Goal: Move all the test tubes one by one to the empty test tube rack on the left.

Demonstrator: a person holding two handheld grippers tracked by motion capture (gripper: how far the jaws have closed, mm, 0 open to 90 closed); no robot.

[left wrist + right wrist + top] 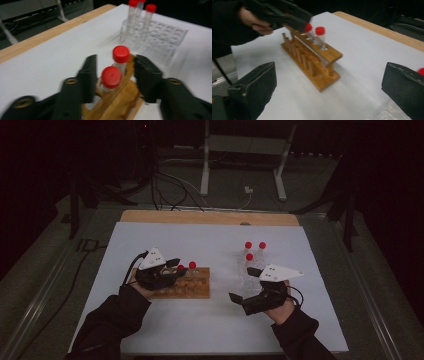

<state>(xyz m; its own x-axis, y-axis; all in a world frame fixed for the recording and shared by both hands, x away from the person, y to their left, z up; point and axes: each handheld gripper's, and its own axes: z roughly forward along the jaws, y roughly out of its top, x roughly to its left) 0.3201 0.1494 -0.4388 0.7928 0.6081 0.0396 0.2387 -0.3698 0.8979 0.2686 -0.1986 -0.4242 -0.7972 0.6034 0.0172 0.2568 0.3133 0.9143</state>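
— Black jaws nearest the lens, spread wide, on the left gripper [113, 72]. Between them, untouched, a red-capped tube [111, 79] seated in the wooden rack [117, 100]. Second tube [121, 57] just beyond, same rack.

— Gripping either one?

— No. Gap visible on both sides of the near cap. Either just let go after seating it, or about to close on it; hard to tell which from this alone. Blurred, so likely in motion.

— And the right gripper [250, 300]?

— Also open, holding nothing. Low over the white sheet [220, 320], with the clear rack [252, 272] just behind its tips. Three capped tubes [249, 256] standing there, past the tips.

— So the step in hand?

— Most likely moving tubes from the clear rack to the wooden one: two across, three waiting. Left at the drop-off end, right idle near the supply.

— Next move?

— For the left: straight lift clear of the caps, no sideways drag, else a tipped tube. For the right: turn toward the clear rack, square up on one cap, close below it, pull straight up out of the slot.
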